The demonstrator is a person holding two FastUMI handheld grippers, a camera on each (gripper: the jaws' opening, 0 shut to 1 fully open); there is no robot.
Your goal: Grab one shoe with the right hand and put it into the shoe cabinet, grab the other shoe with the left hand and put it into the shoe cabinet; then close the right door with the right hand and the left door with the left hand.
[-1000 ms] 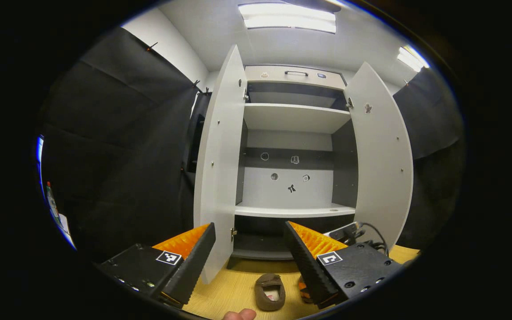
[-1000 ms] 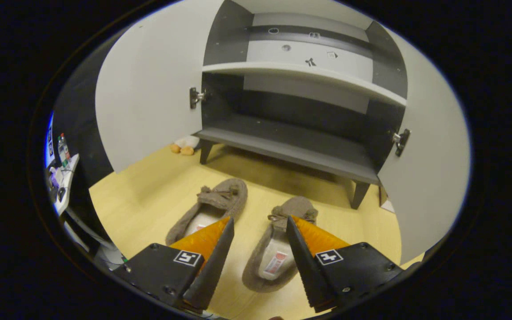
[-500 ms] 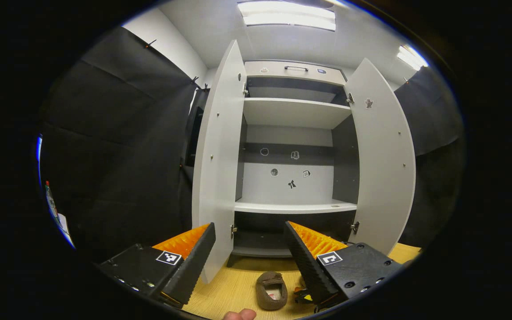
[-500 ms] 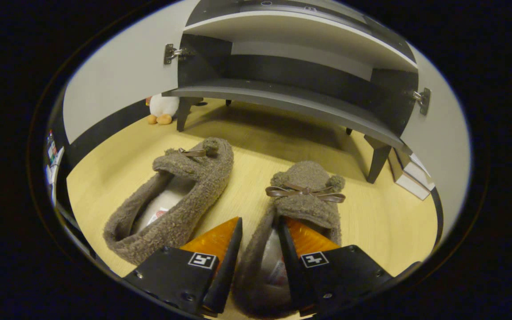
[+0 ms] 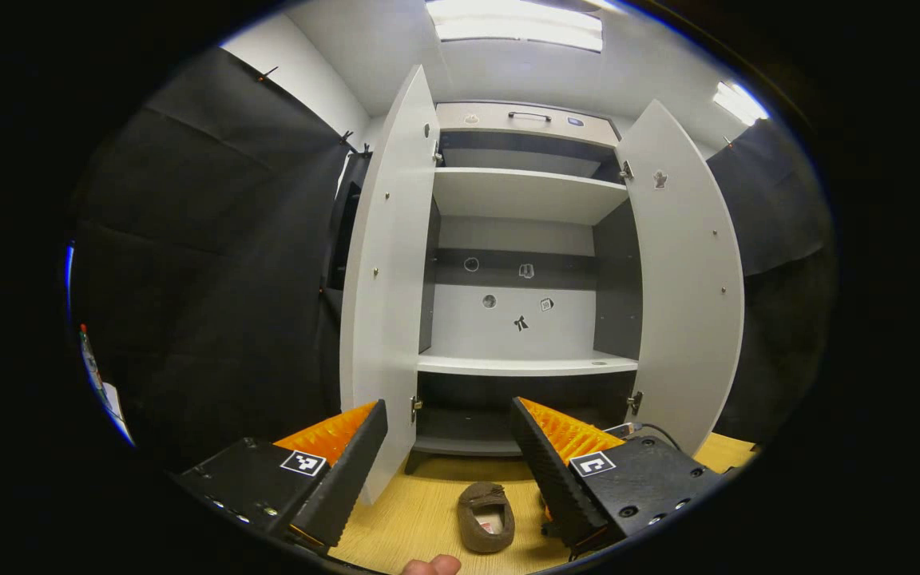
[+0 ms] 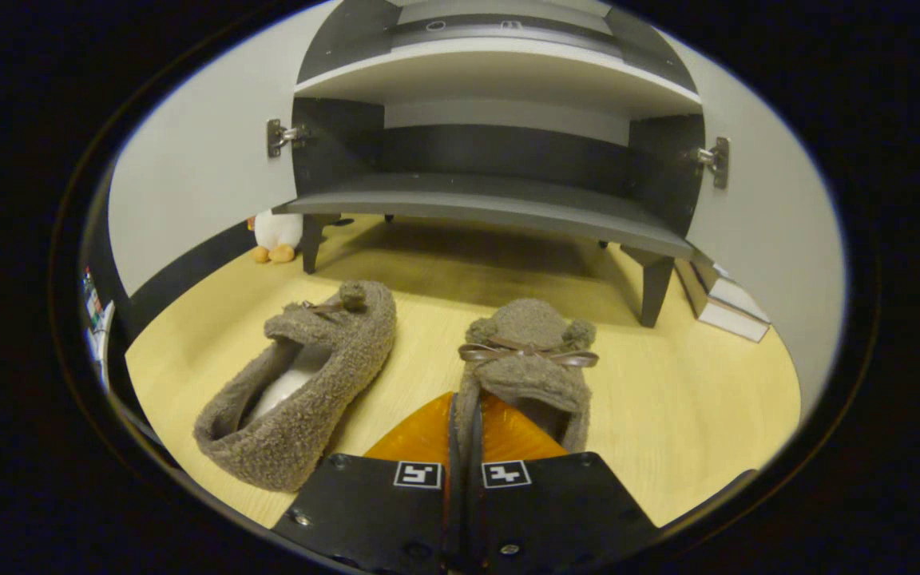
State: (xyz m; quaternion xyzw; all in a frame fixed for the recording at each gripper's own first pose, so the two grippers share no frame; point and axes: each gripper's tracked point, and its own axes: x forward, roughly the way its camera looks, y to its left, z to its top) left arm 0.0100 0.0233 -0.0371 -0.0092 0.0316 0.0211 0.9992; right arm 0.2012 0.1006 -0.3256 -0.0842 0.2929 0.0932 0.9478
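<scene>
Two fuzzy brown slippers with bows lie side by side on the wooden floor in front of the open shoe cabinet [image 6: 492, 209]. In the right gripper view, my right gripper [image 6: 461, 409] is shut on the near left rim of the right slipper [image 6: 528, 359], down at floor level. The left slipper [image 6: 308, 375] lies untouched beside it. In the left gripper view, my left gripper [image 5: 448, 409] is held higher and farther back, open and with nothing in it, facing the cabinet [image 5: 524, 363]. One slipper [image 5: 485, 515] shows below between its fingers.
Both cabinet doors, left [image 5: 384, 279] and right [image 5: 688, 271], stand wide open. The dark bottom shelf is bare. A plush toy [image 6: 272, 235] sits by the cabinet's left leg and stacked books [image 6: 719, 299] lie by its right leg. A fingertip [image 5: 428, 565] shows at the bottom edge.
My right gripper dropped to the floor, moved onto the right slipper and shut on its rim. The left gripper stayed open and tilted slightly.
</scene>
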